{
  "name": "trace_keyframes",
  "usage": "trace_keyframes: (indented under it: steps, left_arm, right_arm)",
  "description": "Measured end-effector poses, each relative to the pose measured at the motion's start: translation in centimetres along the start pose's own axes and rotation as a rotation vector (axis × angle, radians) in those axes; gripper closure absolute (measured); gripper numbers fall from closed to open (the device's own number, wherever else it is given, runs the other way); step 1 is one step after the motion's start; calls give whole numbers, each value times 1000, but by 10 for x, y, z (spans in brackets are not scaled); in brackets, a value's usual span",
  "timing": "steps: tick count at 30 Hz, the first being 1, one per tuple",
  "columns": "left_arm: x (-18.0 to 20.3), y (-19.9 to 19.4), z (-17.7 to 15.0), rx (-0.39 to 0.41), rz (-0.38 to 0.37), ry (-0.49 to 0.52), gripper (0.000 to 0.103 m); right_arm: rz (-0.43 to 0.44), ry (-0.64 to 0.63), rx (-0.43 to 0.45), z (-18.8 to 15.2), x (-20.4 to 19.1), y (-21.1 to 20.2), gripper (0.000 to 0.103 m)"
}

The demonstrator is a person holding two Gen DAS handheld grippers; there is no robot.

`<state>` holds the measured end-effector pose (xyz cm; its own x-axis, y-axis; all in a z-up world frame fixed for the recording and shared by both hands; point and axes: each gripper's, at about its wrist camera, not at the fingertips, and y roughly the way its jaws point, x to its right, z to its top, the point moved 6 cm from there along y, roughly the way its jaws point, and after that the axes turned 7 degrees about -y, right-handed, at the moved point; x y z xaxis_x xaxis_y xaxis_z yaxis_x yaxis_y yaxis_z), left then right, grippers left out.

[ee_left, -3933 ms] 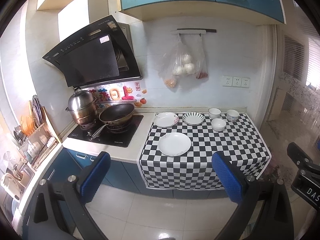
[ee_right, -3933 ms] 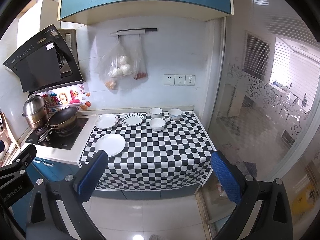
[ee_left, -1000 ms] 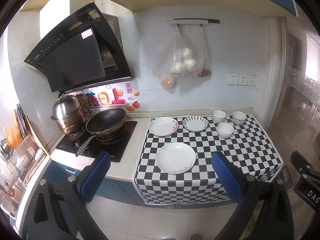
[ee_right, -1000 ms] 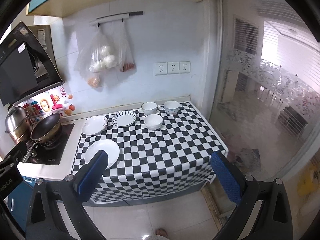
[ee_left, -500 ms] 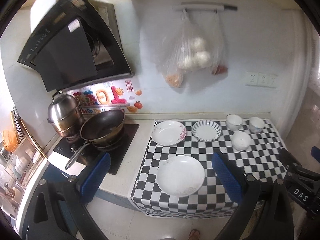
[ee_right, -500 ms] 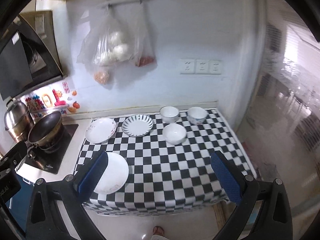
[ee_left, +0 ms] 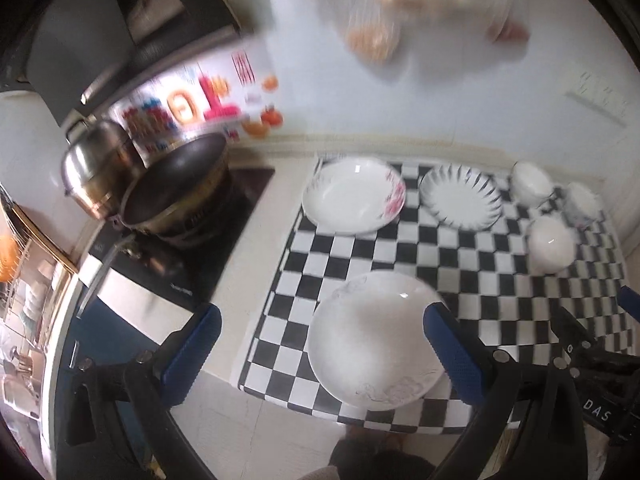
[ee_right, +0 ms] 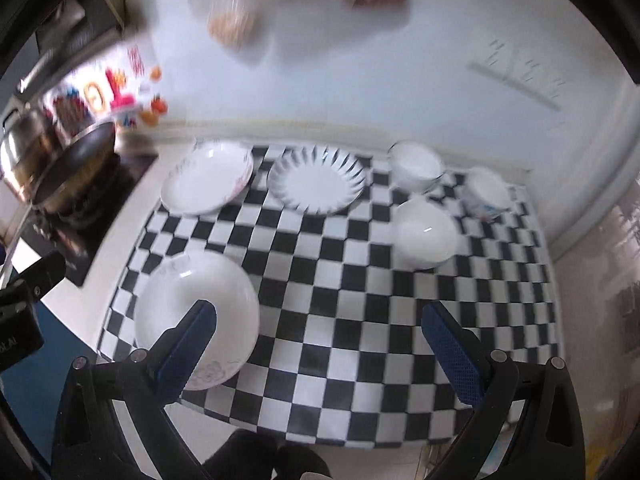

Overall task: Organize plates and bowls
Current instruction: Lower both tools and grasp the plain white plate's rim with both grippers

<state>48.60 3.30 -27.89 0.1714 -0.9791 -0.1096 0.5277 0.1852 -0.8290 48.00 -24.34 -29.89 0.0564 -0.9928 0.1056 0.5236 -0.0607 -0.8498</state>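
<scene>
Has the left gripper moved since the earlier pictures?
Yes. The left gripper has come forward and down toward the checkered cloth; the near plate now sits right ahead of it, much larger than before.

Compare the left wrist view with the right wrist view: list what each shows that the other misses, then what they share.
Only the left wrist view shows the dish rack at the far left and the long handle of the wok.

Only the right wrist view shows the glass partition beyond the counter's right end.

Both show the checkered cloth, the near white plate, the floral plate, the striped plate, three bowls, the steel pot, and an open gripper: left gripper, right gripper.
</scene>
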Motion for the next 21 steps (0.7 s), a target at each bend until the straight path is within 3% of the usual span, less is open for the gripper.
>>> trace_keyframes:
  steps: [10,17,21]
  left_arm:
    - [6,111,-7,-212,-6,28,0]
    - [0,177,-24,-386,-77,52,1]
    - [-12,209,-38,-496,-102,43,13]
  right_arm:
    - [87,8,-163,-9,-22,111,0]
    - [163,-10,-263,-18,-49,160,0]
    - [244,26,-353,-29,-62,190,0]
